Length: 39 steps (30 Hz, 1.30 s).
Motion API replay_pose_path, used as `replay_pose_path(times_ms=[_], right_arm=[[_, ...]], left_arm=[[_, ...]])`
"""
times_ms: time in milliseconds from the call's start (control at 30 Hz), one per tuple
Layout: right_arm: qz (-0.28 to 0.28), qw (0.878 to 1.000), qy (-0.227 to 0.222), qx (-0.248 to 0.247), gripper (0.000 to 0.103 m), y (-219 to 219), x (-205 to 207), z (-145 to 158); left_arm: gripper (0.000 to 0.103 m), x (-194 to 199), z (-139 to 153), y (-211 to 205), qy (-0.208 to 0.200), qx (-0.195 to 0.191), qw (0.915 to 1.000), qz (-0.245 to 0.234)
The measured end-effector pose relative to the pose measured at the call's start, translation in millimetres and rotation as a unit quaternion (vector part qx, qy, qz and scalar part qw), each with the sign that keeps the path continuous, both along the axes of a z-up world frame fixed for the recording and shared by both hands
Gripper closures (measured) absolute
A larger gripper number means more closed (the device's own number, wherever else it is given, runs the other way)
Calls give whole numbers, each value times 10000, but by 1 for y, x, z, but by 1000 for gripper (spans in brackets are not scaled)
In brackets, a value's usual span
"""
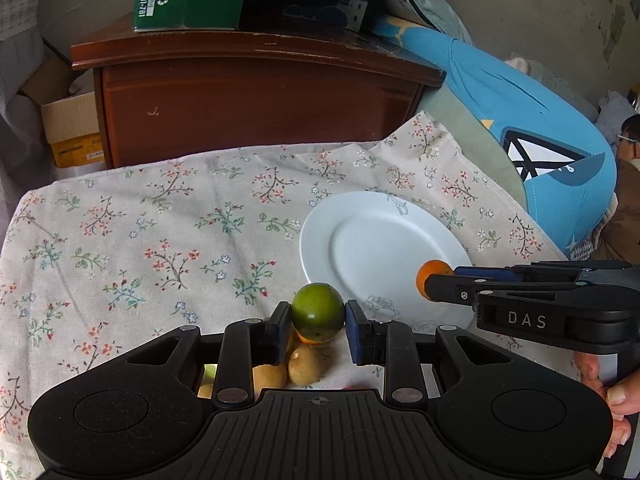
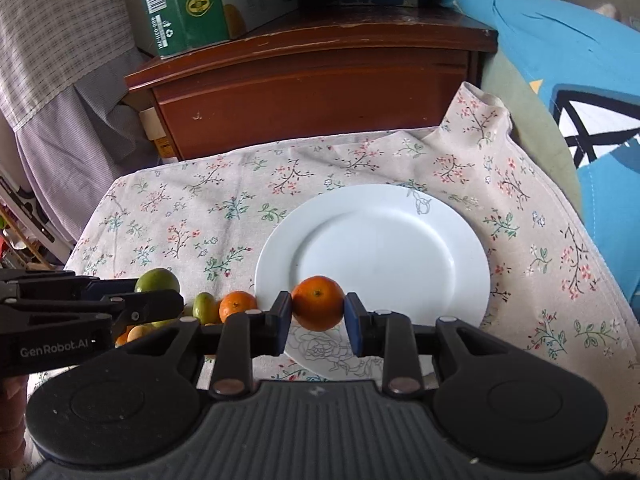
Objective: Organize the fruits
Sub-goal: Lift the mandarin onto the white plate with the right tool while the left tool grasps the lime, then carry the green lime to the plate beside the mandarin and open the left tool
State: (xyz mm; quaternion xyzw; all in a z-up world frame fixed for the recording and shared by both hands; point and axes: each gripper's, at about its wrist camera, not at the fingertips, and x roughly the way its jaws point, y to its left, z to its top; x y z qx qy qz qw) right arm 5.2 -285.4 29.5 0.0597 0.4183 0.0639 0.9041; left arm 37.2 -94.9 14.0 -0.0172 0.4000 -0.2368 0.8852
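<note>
The left gripper is clamped on a green citrus, the right gripper on an orange. Lower both gently onto the white plate.

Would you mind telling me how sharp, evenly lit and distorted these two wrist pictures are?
Left wrist view: soft daylight, no harsh glare; the green fruit is sharp, while the cabinet bows from fisheye distortion and the corners go dark. Right wrist view: the orange and white plate are crisp, shadows faint, edges curved.
</note>
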Motion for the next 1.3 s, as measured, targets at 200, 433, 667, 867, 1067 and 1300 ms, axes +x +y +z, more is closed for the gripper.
replay_pose_path(times_ms=[200,433,667,867,1067,1300], right_arm=[[-489,9986,141,-173,74,-16,11,-7],[-738,9965,388,-17,74,-29,18,-20],[-816,9936,699,347,72,-39,17,-41],[-1142,9900,447,699,57,-51,17,-42],[-1178,9900,623,463,57,-47,12,-27],[-685,9958,602,-43,40,-36,-14,-12]], left_arm=[[77,21,-2,-38,-28,5,9995,-321],[77,34,-19,-44,267,25,9988,-415],[75,2,-9,-22,303,109,9979,-566],[75,-70,1,-20,157,-25,9950,-986],[74,-106,-4,-37,262,-3,9866,-1608],[74,-140,-18,-56,639,-226,9766,-2043]])
